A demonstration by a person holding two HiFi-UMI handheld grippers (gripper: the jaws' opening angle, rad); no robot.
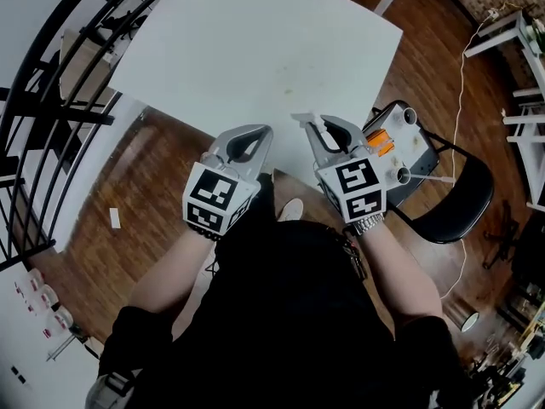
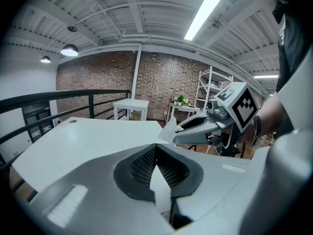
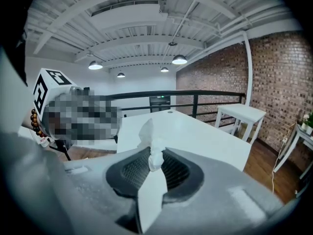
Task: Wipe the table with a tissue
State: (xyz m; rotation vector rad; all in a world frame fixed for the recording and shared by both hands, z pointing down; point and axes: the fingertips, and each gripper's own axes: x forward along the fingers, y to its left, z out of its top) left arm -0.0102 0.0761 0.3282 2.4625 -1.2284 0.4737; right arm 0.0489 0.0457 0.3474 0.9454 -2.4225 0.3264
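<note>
Bright overhead lamps (image 3: 179,59) — fisheye-warped edges

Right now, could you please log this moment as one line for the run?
stage: pre-wipe | right gripper: shut on tissue | left gripper: shut, empty | tissue: at near edge of table

Smooth matt white table (image 1: 255,49), crumpled thin paper tissue (image 3: 147,129), grey matt plastic right tongs (image 3: 155,156), sheeny wood floor (image 1: 162,169).

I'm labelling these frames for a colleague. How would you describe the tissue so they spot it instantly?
Start at the big white table, then drop to its near edge, where two grey grippers are held side by side. The tissue is the small crumpled white wad pinched by the right gripper; the left gripper is shut on nothing.
</note>
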